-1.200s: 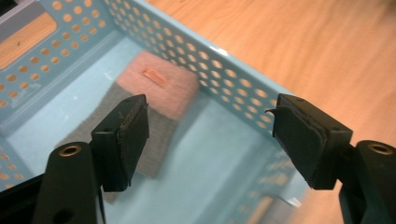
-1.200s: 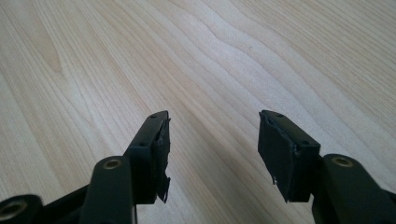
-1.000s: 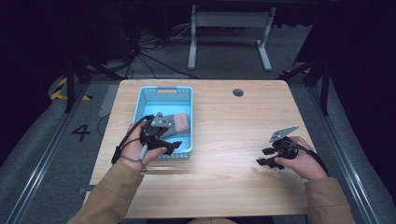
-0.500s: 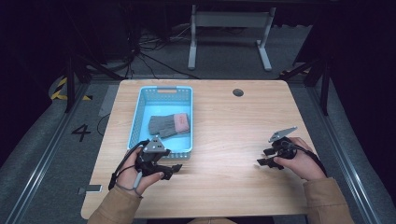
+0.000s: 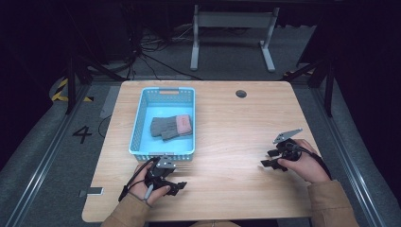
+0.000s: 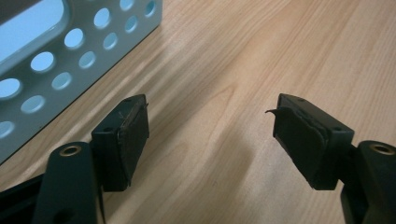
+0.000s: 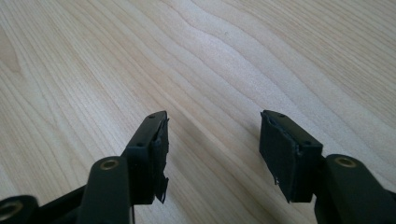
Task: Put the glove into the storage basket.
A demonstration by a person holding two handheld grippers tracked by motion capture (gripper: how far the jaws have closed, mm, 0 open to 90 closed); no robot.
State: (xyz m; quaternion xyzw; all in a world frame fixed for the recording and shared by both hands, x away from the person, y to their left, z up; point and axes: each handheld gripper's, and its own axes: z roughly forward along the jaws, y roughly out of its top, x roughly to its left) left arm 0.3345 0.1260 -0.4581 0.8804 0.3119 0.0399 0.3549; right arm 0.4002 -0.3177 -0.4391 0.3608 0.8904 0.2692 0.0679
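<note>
Left gripper (image 5: 176, 185) now down on table (image 5: 236, 142), near side of blue basket (image 5: 137, 127); a second back, up over basket. Jaws wide open, just opening a bit more, nothing between. Grey glove (image 5: 170, 126) with pink cuff lying flat inside basket, let go. Looks like putting-in job done. Right gripper (image 5: 268, 158) resting far right on table, jaws open, empty. Glove soft, knitted. Basket hard plastic, round holes in walls. Table smooth light wood, wavy grain.
</note>
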